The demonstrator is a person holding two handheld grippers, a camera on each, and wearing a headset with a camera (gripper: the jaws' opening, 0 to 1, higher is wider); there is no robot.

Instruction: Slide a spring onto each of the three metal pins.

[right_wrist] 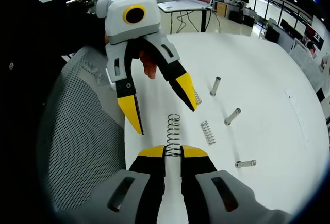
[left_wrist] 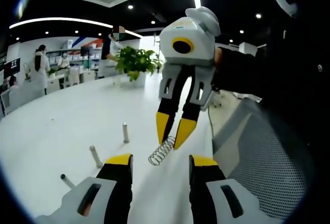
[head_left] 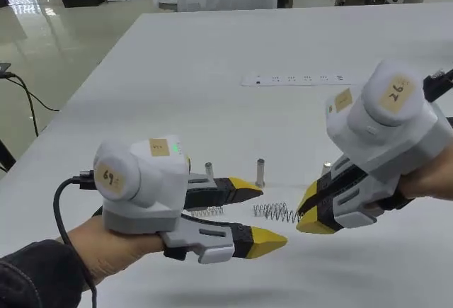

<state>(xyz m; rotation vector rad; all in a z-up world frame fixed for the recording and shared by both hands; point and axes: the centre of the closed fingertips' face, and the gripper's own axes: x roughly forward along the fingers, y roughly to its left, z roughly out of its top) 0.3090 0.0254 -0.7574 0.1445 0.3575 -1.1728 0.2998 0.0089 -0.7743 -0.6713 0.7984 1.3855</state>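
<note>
Nearest the person, the grey-bodied left gripper [head_left: 260, 213] with black, yellow-tipped jaws hovers low over the white table [head_left: 177, 95]. It sits on the near-left side of the middle pin [head_left: 260, 172], a short upright silver metal cylinder, with its jaws spread wide and gripping nothing. Between those jaws, also near-left of the middle pin, a loose coiled steel-wire spring [head_left: 206, 211] lies on the table, partly hidden by the upper jaw. Just on the near side of the middle pin is the held spring [head_left: 277, 212], another thin steel coil. It stretches leftward from the matching right gripper [head_left: 308, 216], whose jaws are pinched together on its right end and slope down from the near-right of the middle pin. In the right gripper view a third spring [right_wrist: 208, 132] lies loose on the table beside the held one, on the side toward the middle pin. The left pin [head_left: 209, 171] and the right pin [head_left: 326, 168], of the same silver metal, stand on either side of the middle pin in one row, well apart, and all three shafts are bare. Well beyond the middle pin, a long white power strip [head_left: 294, 79] lies flat on the table.
</note>
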